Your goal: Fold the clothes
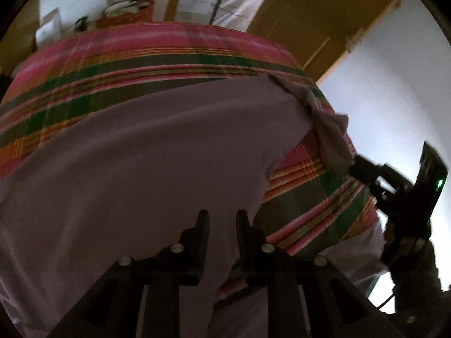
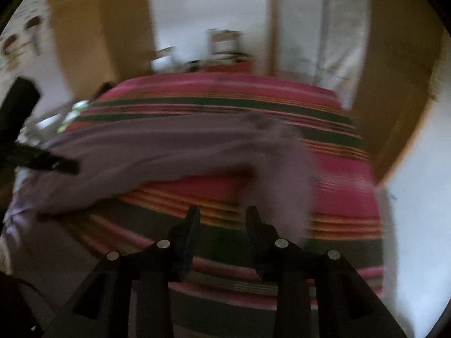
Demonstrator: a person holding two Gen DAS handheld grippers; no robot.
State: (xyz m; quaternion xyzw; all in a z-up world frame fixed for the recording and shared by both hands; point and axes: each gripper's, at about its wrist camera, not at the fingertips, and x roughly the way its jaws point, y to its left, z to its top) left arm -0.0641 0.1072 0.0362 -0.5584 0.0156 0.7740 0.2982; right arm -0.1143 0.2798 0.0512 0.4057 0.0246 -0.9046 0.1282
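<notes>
Now both my tongs, left [image 1: 222,219] and right [image 2: 224,217], stand released above the lilac garment [image 1: 141,155], which lies across the striped bedcover [image 1: 157,56], ready for folding.

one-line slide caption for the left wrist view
Open left gripper above a lilac garment spread on a plaid bedspread.

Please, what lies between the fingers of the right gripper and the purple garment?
Only bare striped cloth. In the right wrist view the right gripper stands open, short of the purple garment.
</notes>
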